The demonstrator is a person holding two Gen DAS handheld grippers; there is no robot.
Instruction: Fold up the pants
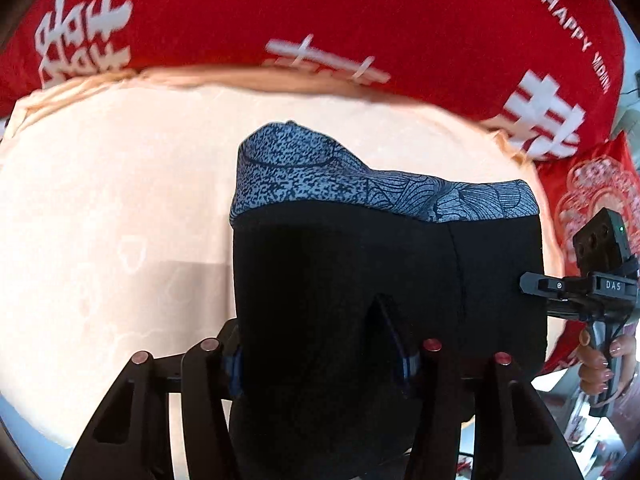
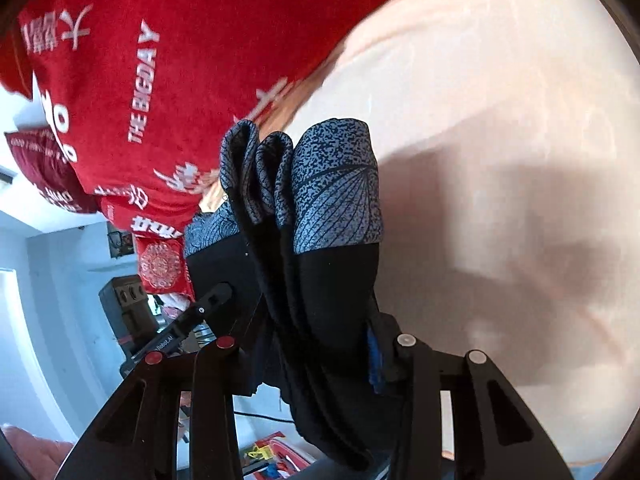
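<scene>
The black pants (image 1: 340, 280) have a blue-grey patterned waistband (image 1: 360, 184). They hang folded above the peach bedsheet (image 1: 100, 220). My left gripper (image 1: 324, 356) is shut on the black cloth, which drapes over its fingers. My right gripper (image 1: 528, 284) shows at the right edge of the left wrist view, pinching the pants' right side. In the right wrist view the pants (image 2: 320, 280) hang in several layers, and my right gripper (image 2: 316, 348) is shut on them. The left gripper's finger (image 2: 208, 304) touches the cloth at the left.
A red blanket with white lettering (image 1: 320, 12) lies along the far side of the bed. A red embroidered cushion (image 1: 596, 192) sits at the right. A person's hand (image 1: 600, 364) holds the right gripper's handle. Room clutter and a white wall (image 2: 48, 280) show beyond the bed.
</scene>
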